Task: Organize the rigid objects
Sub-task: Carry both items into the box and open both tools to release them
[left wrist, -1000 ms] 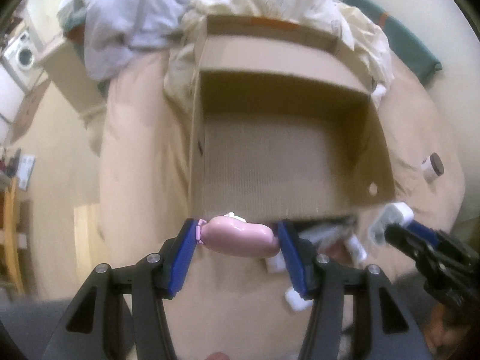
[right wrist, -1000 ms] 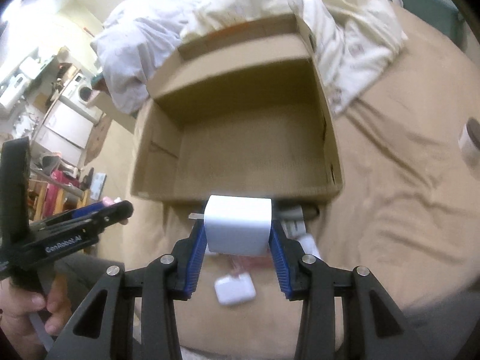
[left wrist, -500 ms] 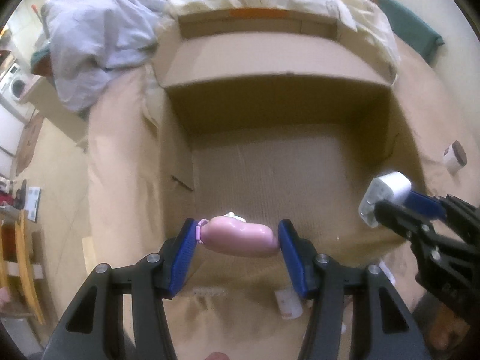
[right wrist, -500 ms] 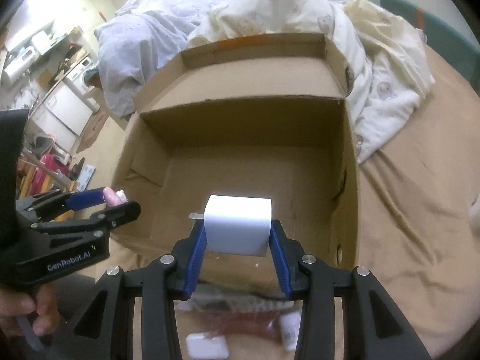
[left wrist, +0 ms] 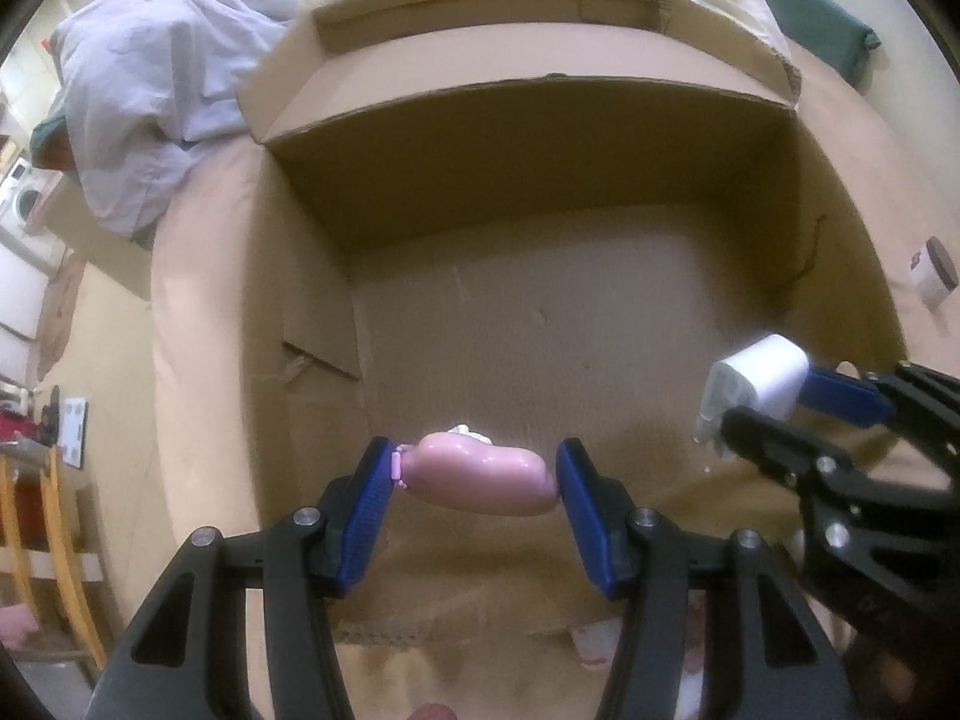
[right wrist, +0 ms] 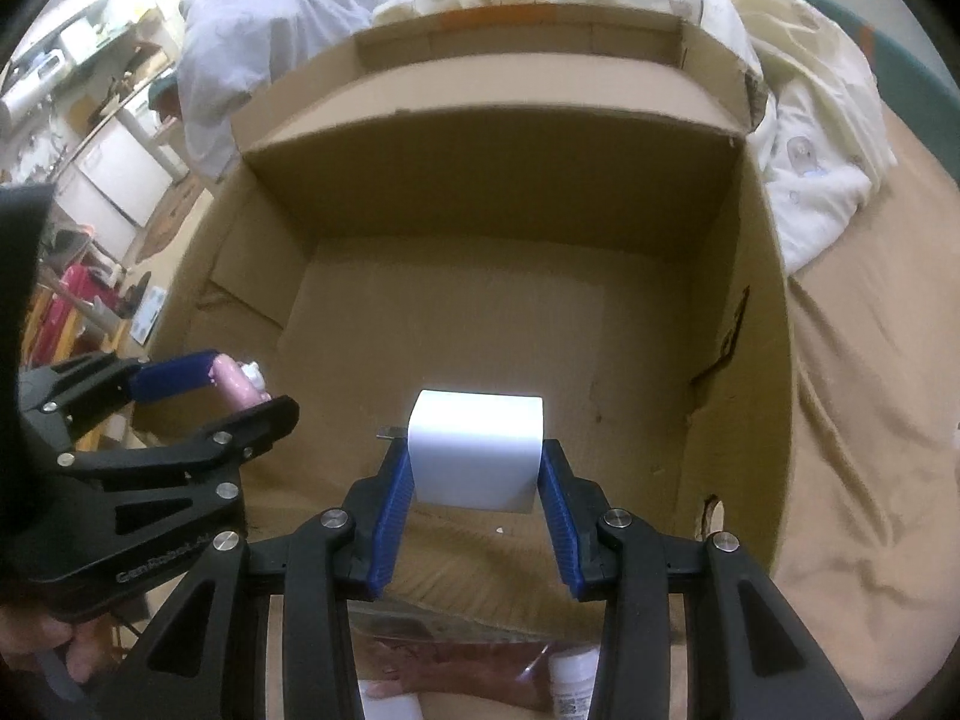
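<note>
An open cardboard box [left wrist: 570, 120] stands on a bed, and its floor [right wrist: 480, 324] looks bare. My left gripper [left wrist: 474, 480] is shut on a pink rounded object [left wrist: 480, 477] with a small white tip, held above the box's near left part. It also shows in the right wrist view [right wrist: 240, 381]. My right gripper [right wrist: 474, 462] is shut on a white charger block [right wrist: 477, 447], held above the box's near edge. The charger also shows at the right of the left wrist view [left wrist: 756, 375].
The box rests on a tan bedsheet [right wrist: 870, 420]. Crumpled white and cream bedding [right wrist: 798, 138] lies behind and to the right of it. A small white jar with a dark lid [left wrist: 933, 273] sits right of the box. Small white items [right wrist: 576, 684] lie before the box.
Both grippers have moved forward with their objects, from in front of the box to above its near part. The box now fills both views. Both grips are unchanged.
</note>
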